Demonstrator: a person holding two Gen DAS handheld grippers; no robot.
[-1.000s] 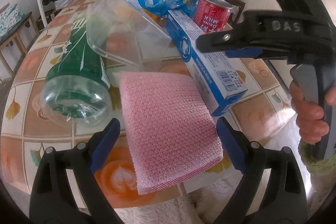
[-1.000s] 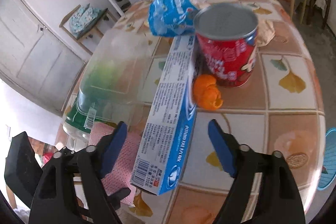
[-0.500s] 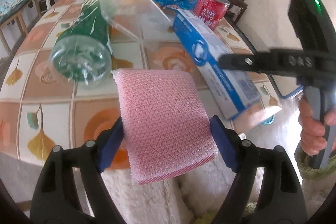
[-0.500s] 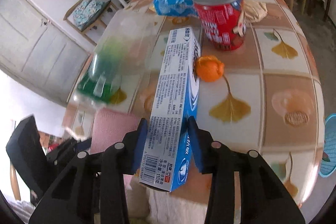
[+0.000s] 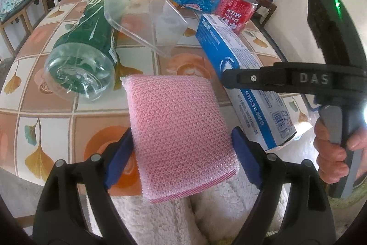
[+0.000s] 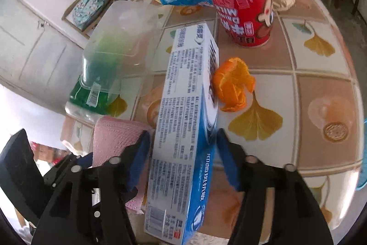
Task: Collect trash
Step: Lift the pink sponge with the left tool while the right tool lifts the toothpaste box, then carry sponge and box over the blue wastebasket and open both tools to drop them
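Pink sponge [image 5: 181, 130] is pinched by left gripper [image 5: 182, 154], toothpaste box [image 6: 185, 130] straddled loosely by reopening right gripper [image 6: 183, 157]; bottle [image 5: 84, 45], can [image 6: 243, 8], peel [image 6: 234, 84] remain uncollected.

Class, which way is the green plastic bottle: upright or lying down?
Lying down: the green bottle rests on its side on the table, base toward the camera.

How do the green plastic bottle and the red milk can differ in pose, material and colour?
The green plastic bottle lies on its side; the red milk can stands upright. The bottle is see-through plastic with a green label; the can is opaque with a red printed wall. Both rest on the tiled table.
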